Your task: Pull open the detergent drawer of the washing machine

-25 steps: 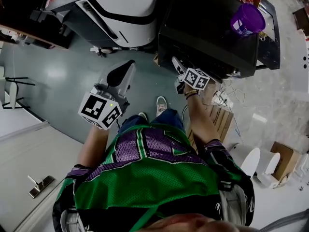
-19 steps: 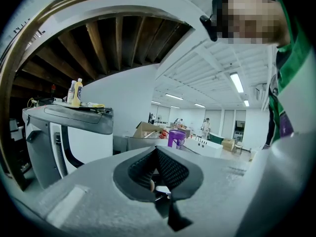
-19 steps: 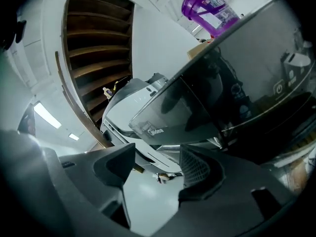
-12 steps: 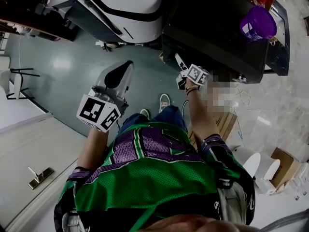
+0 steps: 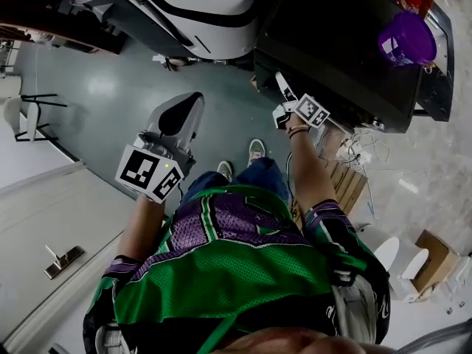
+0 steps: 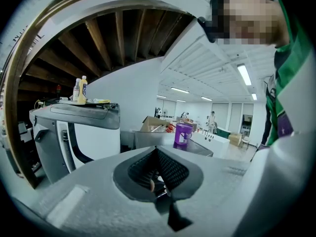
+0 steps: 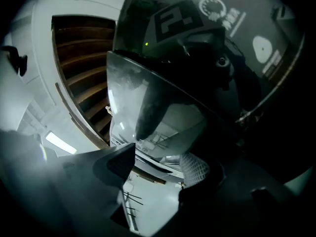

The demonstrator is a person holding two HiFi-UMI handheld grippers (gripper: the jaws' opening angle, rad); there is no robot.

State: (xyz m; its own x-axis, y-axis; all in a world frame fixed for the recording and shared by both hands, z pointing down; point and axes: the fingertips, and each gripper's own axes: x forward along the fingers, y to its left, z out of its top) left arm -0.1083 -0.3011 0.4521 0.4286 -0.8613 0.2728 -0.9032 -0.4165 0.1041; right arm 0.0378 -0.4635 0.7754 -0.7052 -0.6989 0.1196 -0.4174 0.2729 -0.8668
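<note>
The black washing machine (image 5: 332, 43) stands at the upper right of the head view. My right gripper (image 5: 281, 83) is held against its front upper edge. In the right gripper view the right gripper (image 7: 155, 169) is open with nothing between its pads. The washer's glossy dark front (image 7: 207, 73) is close ahead and mirrors the marker cube. I cannot make out the detergent drawer itself. My left gripper (image 5: 188, 109) hangs over the floor to the left, away from the washer. Seen in its own view, the left gripper (image 6: 158, 179) is shut on nothing.
A purple cup (image 5: 407, 39) stands on the washer's top. A white and grey machine (image 5: 199, 6) sits left of the washer. Cables (image 5: 361, 150) and a wooden pallet (image 5: 343, 183) lie on the floor at the right. Grey floor (image 5: 110, 94) spreads to the left.
My right gripper has moved up along the washer's front edge, keeping close to it. The left gripper has stayed almost in place.
</note>
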